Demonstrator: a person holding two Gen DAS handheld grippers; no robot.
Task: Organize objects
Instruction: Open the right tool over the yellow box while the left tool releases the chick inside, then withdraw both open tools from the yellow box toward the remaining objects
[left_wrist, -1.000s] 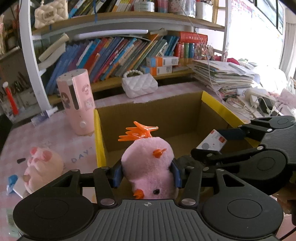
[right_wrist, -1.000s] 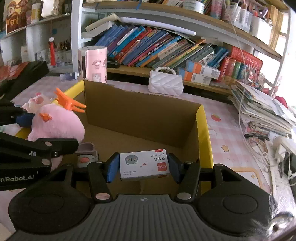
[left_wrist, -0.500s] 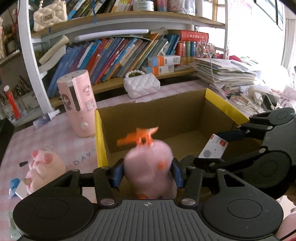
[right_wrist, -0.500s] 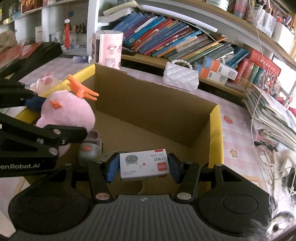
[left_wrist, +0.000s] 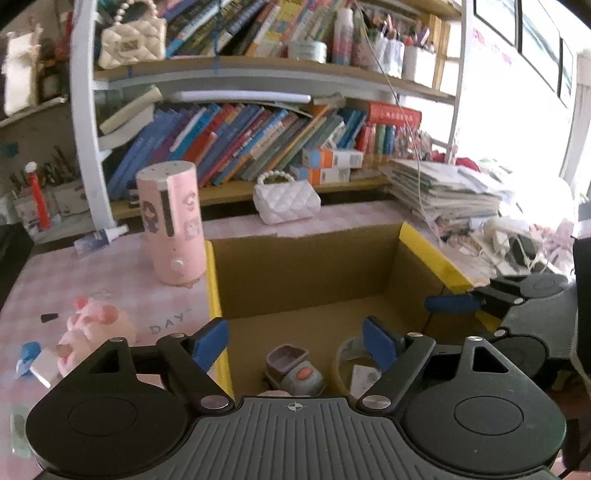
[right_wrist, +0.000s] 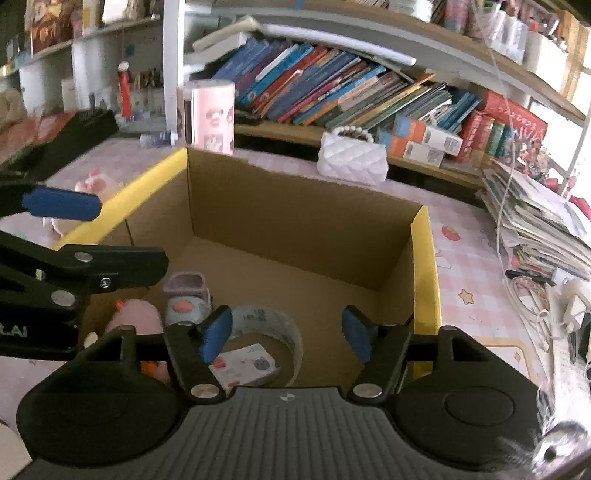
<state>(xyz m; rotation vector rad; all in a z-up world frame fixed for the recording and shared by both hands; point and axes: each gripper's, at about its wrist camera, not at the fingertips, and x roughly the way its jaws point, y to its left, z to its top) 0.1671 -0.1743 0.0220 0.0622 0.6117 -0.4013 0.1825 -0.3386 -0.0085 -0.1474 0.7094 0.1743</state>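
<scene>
An open cardboard box (left_wrist: 306, 266) with yellow rims lies below both grippers. My left gripper (left_wrist: 295, 341) hangs over its near left corner, jaws opening, nothing between them. The pink plush chick (right_wrist: 136, 314) lies on the box floor beside a small grey toy (right_wrist: 186, 299). My right gripper (right_wrist: 286, 332) is over the near right part of the box, jaws opening and empty. The small white box (right_wrist: 243, 363) rests inside a tape roll (right_wrist: 266, 323) under it. One blue pad (right_wrist: 61, 203) of the left gripper shows at the left edge.
On the pink checked table stand a pink cylinder (left_wrist: 170, 221), a white quilted purse (left_wrist: 286, 203) and a pink pig plush (left_wrist: 92, 328). A paper stack (left_wrist: 443, 192) and cables lie right of the box. A bookshelf fills the back.
Both grippers have opened. The pink chick fell from the left one and the white box from the right one; both now lie in the cardboard box. The left gripper rose slightly.
</scene>
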